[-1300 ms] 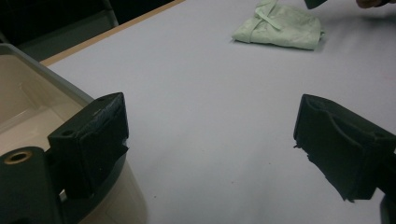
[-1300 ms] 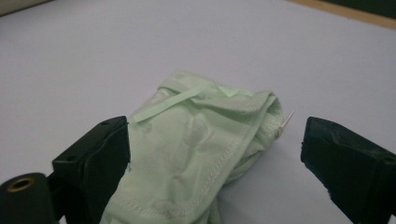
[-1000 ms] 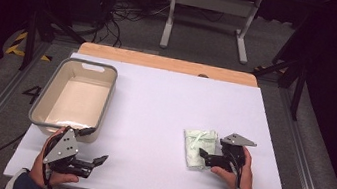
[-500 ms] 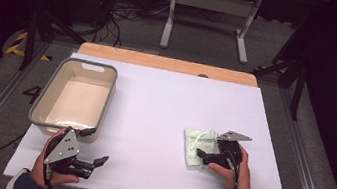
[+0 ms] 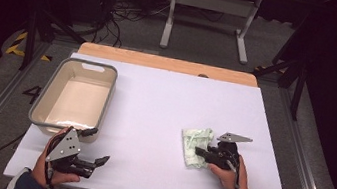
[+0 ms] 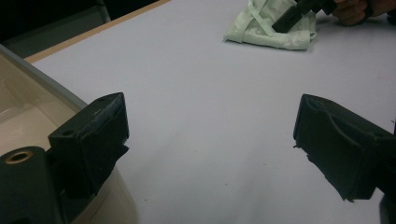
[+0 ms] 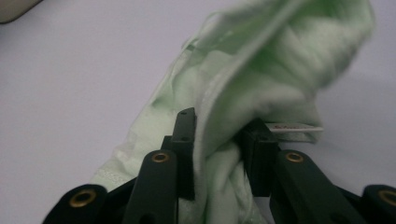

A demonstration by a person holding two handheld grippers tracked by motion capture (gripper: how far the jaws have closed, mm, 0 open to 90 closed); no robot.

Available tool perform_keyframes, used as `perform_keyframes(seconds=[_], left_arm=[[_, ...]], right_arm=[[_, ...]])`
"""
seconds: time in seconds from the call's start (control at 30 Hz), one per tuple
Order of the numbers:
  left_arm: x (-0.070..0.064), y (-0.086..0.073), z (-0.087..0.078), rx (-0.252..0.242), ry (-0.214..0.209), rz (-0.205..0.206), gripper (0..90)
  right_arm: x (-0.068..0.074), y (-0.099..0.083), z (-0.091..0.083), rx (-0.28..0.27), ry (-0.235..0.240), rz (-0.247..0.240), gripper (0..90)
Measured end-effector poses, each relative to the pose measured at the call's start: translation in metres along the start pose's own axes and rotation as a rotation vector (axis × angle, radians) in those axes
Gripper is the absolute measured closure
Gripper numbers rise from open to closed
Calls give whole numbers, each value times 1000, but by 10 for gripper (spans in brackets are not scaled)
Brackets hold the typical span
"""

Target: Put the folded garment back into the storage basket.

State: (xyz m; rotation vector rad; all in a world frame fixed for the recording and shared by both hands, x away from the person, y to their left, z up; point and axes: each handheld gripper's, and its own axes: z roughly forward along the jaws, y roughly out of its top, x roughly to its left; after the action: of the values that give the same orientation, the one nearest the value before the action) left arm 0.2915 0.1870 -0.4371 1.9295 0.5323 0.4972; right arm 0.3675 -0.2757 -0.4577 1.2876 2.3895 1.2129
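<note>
We've got the right gripper [image 5: 203,154] pinching the green cloth [image 5: 195,143] at center-right, left gripper [image 5: 96,146] wide open beside the empty tub [image 5: 38,108].

The cloth [image 5: 195,144] is pale mint green, plain, with a small white label edged in red at its hem. The right claw [image 5: 201,152] is black with brass-coloured rivets and a grey plate on top; the left claw [image 5: 98,146] is black with the same grey plate. The bin [image 5: 76,99] is cream inside with a grey rim. The surface [image 5: 155,102] is white, with a light wood strip along its far edge.
</note>
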Motion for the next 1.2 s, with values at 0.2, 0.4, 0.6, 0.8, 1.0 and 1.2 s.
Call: perform_keyframes(seconds=[0.2, 0.4, 0.6, 0.8, 1.0, 1.2], left_arm=[[0, 0, 0, 0, -4, 0, 112], [0, 0, -1, -6, -2, -4, 114], [-1, 0, -2, -6, -1, -1, 114], [-2, 0, -2, -10, 1, 8, 110], [-4, 1, -2, -13, -4, 21, 105], [-6, 1, -2, -11, -7, 36, 92]], right_arm=[[-2, 0, -1, -12, 28, 12, 752], [2, 3, -6, -66, 36, -10, 760], [3, 6, -18, -152, 38, -10, 761], [9, 13, -29, -244, 22, -41, 760], [17, 20, -34, -292, 17, -66, 760], [24, 30, -34, -328, 20, -77, 759]])
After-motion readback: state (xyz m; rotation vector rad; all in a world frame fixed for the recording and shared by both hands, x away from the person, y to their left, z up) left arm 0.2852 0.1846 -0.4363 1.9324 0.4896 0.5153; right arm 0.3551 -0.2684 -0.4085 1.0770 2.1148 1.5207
